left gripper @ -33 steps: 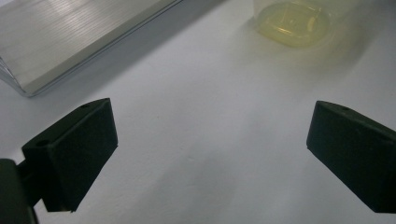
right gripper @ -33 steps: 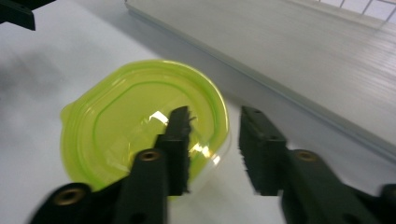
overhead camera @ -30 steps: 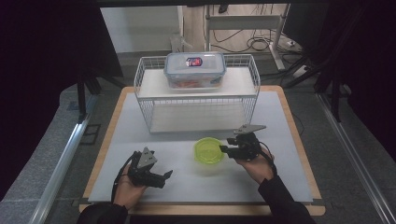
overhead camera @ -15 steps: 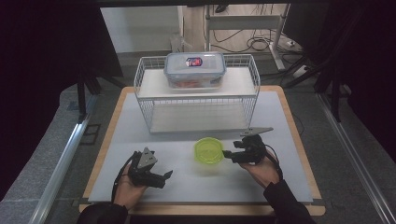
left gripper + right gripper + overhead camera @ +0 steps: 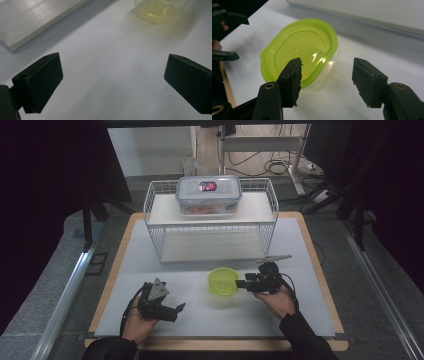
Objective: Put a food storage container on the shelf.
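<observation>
The small green-lidded container (image 5: 223, 281) sits on the white surface (image 5: 310, 320) at the lower middle of the high view, just in front of the wire rack (image 5: 211, 227) and apart from it. The right claw (image 5: 242, 283) lies at the container's right edge, low and level. In the right gripper view its jaws stand apart: one overlaps the near rim of the green lid (image 5: 302, 52), the other stays clear over bare surface, so nothing is gripped. The jaws have just been closing a little after opening wider, with only the lid's edge near them.

The left claw (image 5: 179, 308) rests at the lower left of the high view, released, its jaws wide with only bare surface between them; the container shows at the top of its own view (image 5: 157, 11).

On the rack's top shelf, at the upper middle, stands a larger clear lidded box (image 5: 209, 194).

Judging from this, the work is early: the container is approached but not grasped, and lifting and placing it remain.
</observation>
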The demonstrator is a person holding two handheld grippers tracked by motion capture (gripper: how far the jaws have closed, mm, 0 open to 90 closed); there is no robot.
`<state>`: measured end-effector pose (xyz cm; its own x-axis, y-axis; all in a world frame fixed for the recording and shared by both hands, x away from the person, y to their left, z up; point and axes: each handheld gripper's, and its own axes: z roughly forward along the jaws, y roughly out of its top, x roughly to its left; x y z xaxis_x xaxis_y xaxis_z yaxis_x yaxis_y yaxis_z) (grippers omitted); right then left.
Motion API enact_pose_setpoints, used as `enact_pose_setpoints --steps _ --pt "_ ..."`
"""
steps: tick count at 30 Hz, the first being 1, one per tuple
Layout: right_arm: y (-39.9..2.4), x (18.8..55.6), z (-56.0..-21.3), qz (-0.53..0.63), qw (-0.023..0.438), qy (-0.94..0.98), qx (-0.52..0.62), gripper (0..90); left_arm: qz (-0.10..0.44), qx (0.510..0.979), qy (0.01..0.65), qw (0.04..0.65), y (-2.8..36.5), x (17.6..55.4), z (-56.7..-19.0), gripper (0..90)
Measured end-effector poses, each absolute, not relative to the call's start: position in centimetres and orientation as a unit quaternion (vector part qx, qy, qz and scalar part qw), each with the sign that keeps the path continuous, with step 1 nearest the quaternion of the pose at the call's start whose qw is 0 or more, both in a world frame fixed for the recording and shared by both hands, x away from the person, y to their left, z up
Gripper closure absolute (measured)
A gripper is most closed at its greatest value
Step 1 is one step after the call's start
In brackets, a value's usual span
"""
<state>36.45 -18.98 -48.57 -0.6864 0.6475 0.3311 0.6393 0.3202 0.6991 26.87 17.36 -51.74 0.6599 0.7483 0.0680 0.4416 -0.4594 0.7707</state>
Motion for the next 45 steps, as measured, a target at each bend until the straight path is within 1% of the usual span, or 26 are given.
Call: enact_pose_setpoints --steps 3,6,8,10,12,13,15,16,17,22,29,33,45 --pt "-18.6 36.8 -48.9 0.426 -0.012 0.811 0.4 43.4 0.204 0.83 0.358 0.376 17.3 26.9 -51.7 2.0" --pt "-18.2 37.1 -49.2 0.424 -0.028 0.811 0.403 48.3 0.204 0.83 0.358 0.376 17.3 26.8 -51.8 2.0" --pt "-18.3 37.5 -49.3 0.434 -0.049 0.803 0.406 53.8 0.203 0.83 0.358 0.376 17.3 26.8 -51.8 2.0" --pt "-18.3 37.7 -49.3 0.436 -0.058 0.797 0.414 57.7 0.202 0.83 0.359 0.377 17.2 26.8 -51.8 2.0" --pt "-18.4 38.1 -49.4 0.439 -0.076 0.791 0.419 67.2 0.202 0.831 0.357 0.375 17.2 26.8 -51.8 2.0" --pt "-18.4 38.2 -49.5 0.435 -0.078 0.792 0.421 67.8 0.203 0.831 0.357 0.375 17.2 26.8 -51.8 2.0" --pt "-18.6 38.5 -49.7 0.44 -0.101 0.785 0.423 72.3 0.203 0.831 0.357 0.375 17.2 26.8 -51.8 2.0" --pt "-18.6 38.5 -49.7 0.438 -0.102 0.787 0.422 76.1 0.203 0.831 0.358 0.375 17.2 26.9 -51.8 2.0" --pt "-18.7 38.5 -49.6 0.437 -0.1 0.789 0.42 78.1 0.203 0.831 0.358 0.375 17.2 26.9 -51.8 2.1" --pt "-18.5 38.5 -49.4 0.429 -0.105 0.794 0.417 79.4 0.203 0.831 0.357 0.374 17.2 26.8 -51.8 2.1" --pt "-18.4 38.4 -48.9 0.456 -0.154 0.774 0.41 82.2 0.204 0.831 0.357 0.375 17.3 26.8 -51.8 2.1" --pt "-18.0 38.4 -48.4 0.453 -0.144 0.782 0.404 82.4 0.204 0.83 0.358 0.375 17.3 26.8 -51.7 2.1" --pt "-18.1 38.6 -47.9 0.46 -0.142 0.778 0.402 83.5 0.204 0.83 0.358 0.376 17.3 26.9 -51.8 2.1"
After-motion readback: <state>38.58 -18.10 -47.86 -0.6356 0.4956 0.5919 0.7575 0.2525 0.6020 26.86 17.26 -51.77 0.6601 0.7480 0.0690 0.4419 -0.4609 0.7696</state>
